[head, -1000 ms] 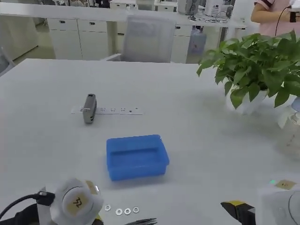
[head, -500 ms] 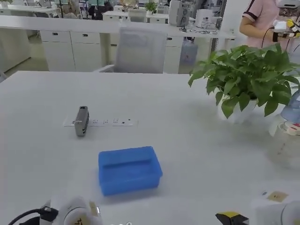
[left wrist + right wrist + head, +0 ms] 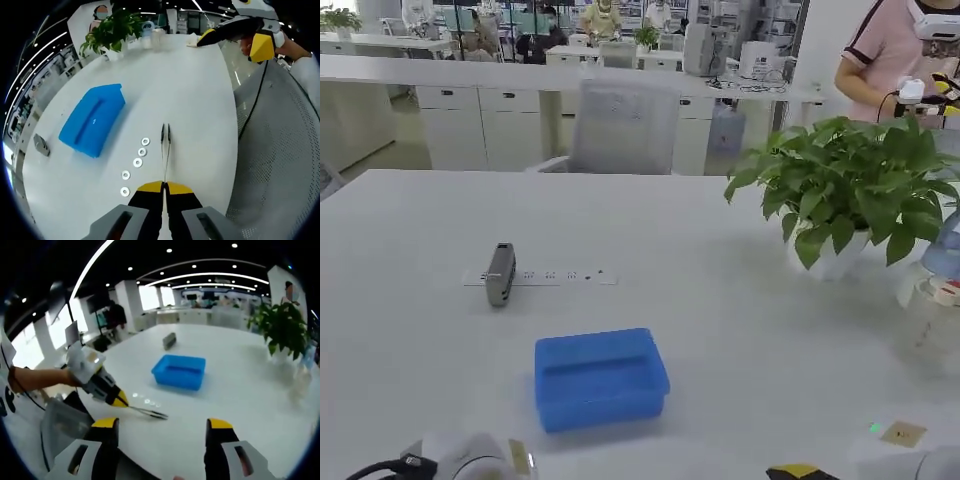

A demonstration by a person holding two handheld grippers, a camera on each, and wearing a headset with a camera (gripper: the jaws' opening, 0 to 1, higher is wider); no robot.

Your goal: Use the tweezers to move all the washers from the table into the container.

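My left gripper [image 3: 164,187] is shut on thin metal tweezers [image 3: 165,145], whose closed tips hover just right of a row of several small washers [image 3: 137,162] on the white table. The blue plastic container [image 3: 92,120] lies beyond the washers to the left. In the right gripper view, my right gripper [image 3: 162,425] is open and holds nothing, off the table's near edge. That view also has the left gripper [image 3: 100,382] with the tweezers [image 3: 147,412] and the container [image 3: 180,371]. The head view shows the container [image 3: 600,378] at bottom centre.
A white power strip [image 3: 550,276] with a grey adapter [image 3: 500,273] lies behind the container. A potted plant [image 3: 850,190] and a clear bottle [image 3: 935,290] stand at the right. A chair [image 3: 625,125] sits at the far edge, where a person [image 3: 900,50] stands.
The head camera has tilted upward, so the whole scene slid down the picture. The container and power strip stay where they were on the table.
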